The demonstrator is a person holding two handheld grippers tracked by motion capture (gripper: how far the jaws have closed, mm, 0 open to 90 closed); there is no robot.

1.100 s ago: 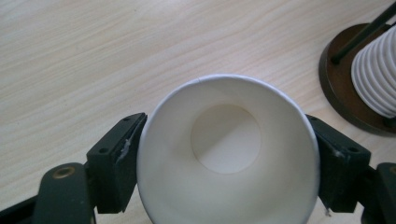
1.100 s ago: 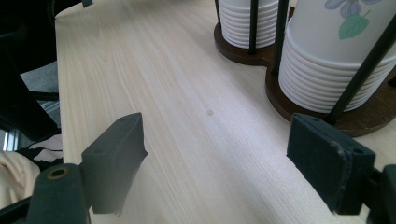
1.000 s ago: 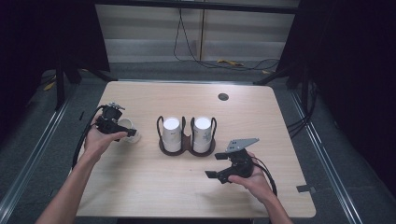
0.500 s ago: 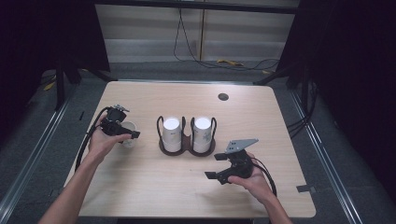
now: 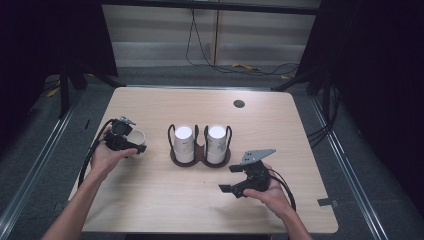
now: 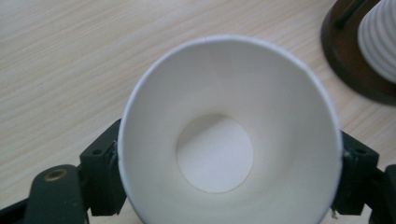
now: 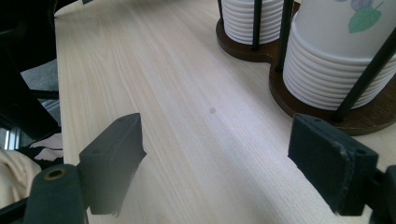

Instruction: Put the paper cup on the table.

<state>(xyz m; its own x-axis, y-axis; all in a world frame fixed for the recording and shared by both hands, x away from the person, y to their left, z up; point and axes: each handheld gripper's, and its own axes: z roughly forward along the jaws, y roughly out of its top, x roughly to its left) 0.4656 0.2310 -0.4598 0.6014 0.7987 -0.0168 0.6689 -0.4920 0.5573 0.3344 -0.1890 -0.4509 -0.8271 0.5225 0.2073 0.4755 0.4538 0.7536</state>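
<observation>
Left fingers: one finger (image 6: 100, 175) presses each side of the paper cup (image 6: 229, 140), so the left gripper (image 5: 131, 145) is clamped on it just below the rim.
Paper cup: white, upright, mouth facing the camera in the left gripper view, nothing inside, its round bottom plain to see; in the high view it (image 5: 137, 138) sits at the left part of the surface (image 5: 280, 120), well apart from the rack.
Left hand: the hand (image 5: 107, 156) wraps the gripper body from behind, with a black cable looping off toward the surface's left edge.
Right fingers: wide apart with nothing between them; in the right gripper view one finger (image 7: 114, 161) stands at the left and the other at the right, bare wood showing in the gap.
Right gripper: the right gripper (image 5: 235, 179) hovers low over the front right part of the surface, a grey three-cornered plate on top, pointing left across the wood.
Cup rack: a dark wooden cup rack (image 5: 200, 159) with black wire loops stands mid-surface, between the two grippers.
Cup stacks: two stacks of white cups (image 5: 184, 143) stand side by side in the rack, ribbed rims piled up; the nearer stack (image 7: 336, 56) carries a leaf print.
Far edge: a small dark round hole (image 5: 239, 104) lies in the surface beyond the rack.
</observation>
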